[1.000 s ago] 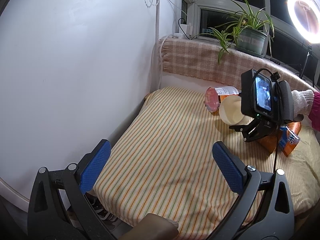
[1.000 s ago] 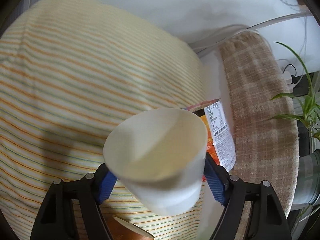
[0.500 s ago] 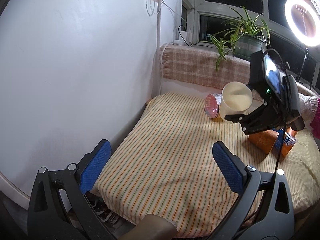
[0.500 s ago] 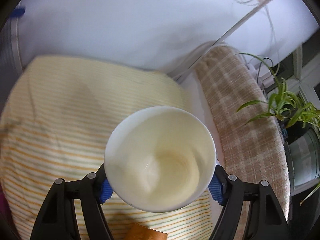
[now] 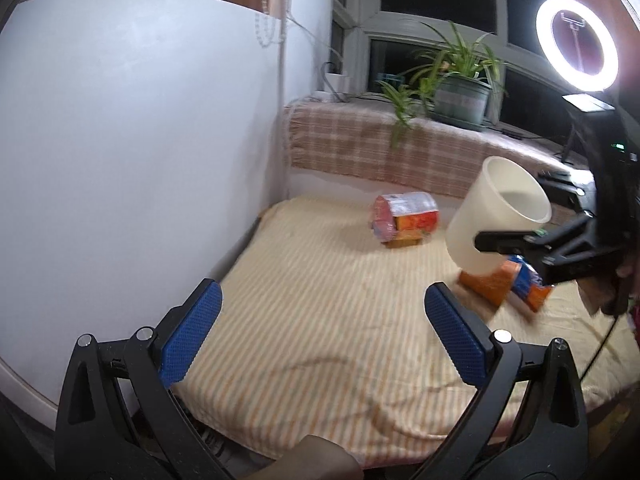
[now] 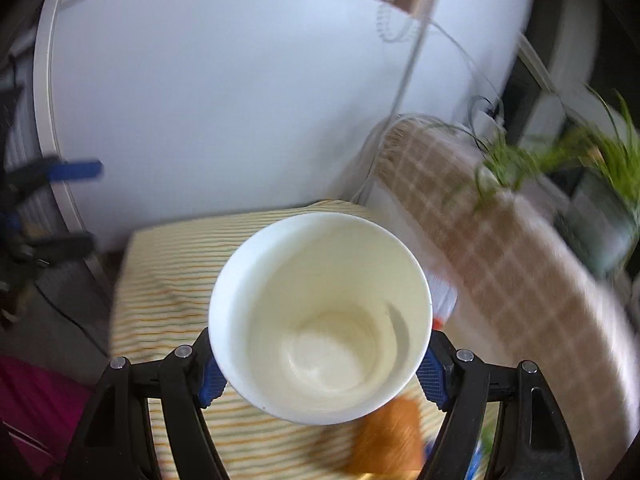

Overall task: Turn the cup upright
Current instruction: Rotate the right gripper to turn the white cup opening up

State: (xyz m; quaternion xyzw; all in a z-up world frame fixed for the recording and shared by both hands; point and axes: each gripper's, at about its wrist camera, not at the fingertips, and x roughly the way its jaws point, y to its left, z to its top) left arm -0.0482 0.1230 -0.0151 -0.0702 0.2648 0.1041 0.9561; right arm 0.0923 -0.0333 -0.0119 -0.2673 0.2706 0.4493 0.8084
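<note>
A white paper cup (image 6: 320, 316) is clamped between the blue pads of my right gripper (image 6: 320, 372). Its mouth faces up and toward the camera, and it looks empty. In the left wrist view the same cup (image 5: 496, 216) hangs tilted, mouth up and to the right, above the striped cloth, held by the right gripper (image 5: 520, 240). My left gripper (image 5: 320, 336) is open and empty, low over the near part of the striped table (image 5: 320, 320).
An orange snack can (image 5: 404, 220) lies on its side at the back of the table. An orange and blue packet (image 5: 508, 284) lies under the cup. A white wall panel (image 5: 120, 160) stands left. A plaid ledge (image 5: 380, 148) with a potted plant (image 5: 456, 84) runs behind.
My right gripper has lifted the cup off the cloth and turned it from mouth sideways to mouth nearly up. The left gripper has stayed open, and its view has tilted up slightly.
</note>
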